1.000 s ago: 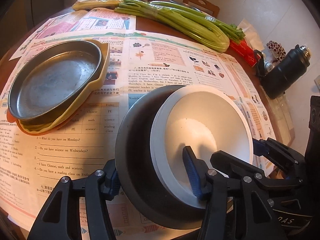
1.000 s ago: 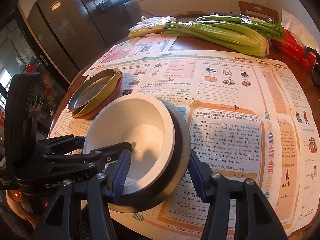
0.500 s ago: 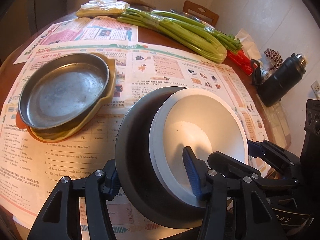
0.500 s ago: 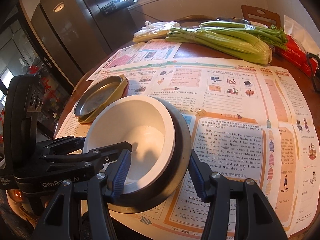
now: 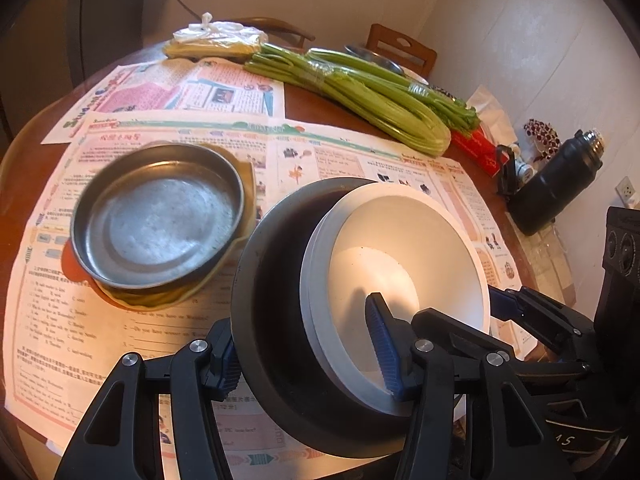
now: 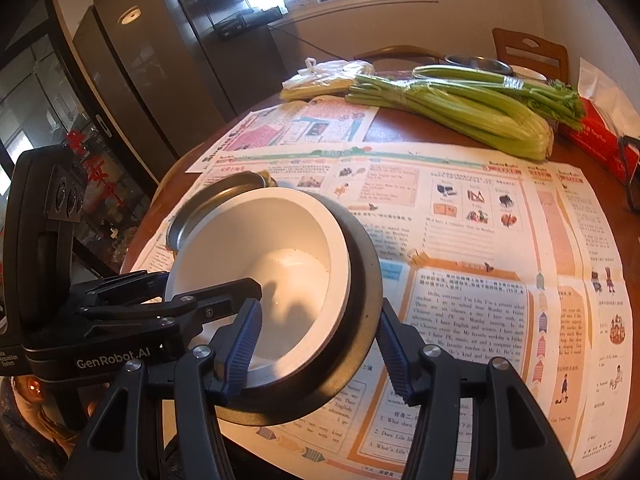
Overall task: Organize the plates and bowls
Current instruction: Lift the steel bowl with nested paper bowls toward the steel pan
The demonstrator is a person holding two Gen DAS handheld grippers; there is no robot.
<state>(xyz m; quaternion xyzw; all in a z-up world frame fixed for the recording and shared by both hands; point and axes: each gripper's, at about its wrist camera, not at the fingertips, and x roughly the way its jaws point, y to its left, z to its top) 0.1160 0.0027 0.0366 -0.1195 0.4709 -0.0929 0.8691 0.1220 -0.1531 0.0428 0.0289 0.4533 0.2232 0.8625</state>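
A white bowl [image 5: 404,264] sits nested inside a dark bowl [image 5: 272,320]. My left gripper [image 5: 308,360] is shut on the stacked rims from the left; my right gripper [image 6: 320,344] is shut on them from the right. The pair is held tilted above the newspaper-covered table [image 6: 460,216]. A metal plate [image 5: 160,216] rests on a yellow plate [image 5: 168,300] just left of the bowls. In the right wrist view the white bowl [image 6: 260,264], dark bowl [image 6: 360,320] and the metal plate [image 6: 208,204] behind them show.
Celery bunches [image 5: 360,92] and a plastic bag [image 5: 216,40] lie at the table's far side. A black flask [image 5: 556,184] and a red packet [image 5: 476,148] stand at the right edge. A wooden chair [image 6: 532,56] and a dark fridge [image 6: 132,80] are beyond.
Both grippers have carried the nested bowls left and up, closer to the stacked plates; the plates now sit right beside the dark bowl's rim.
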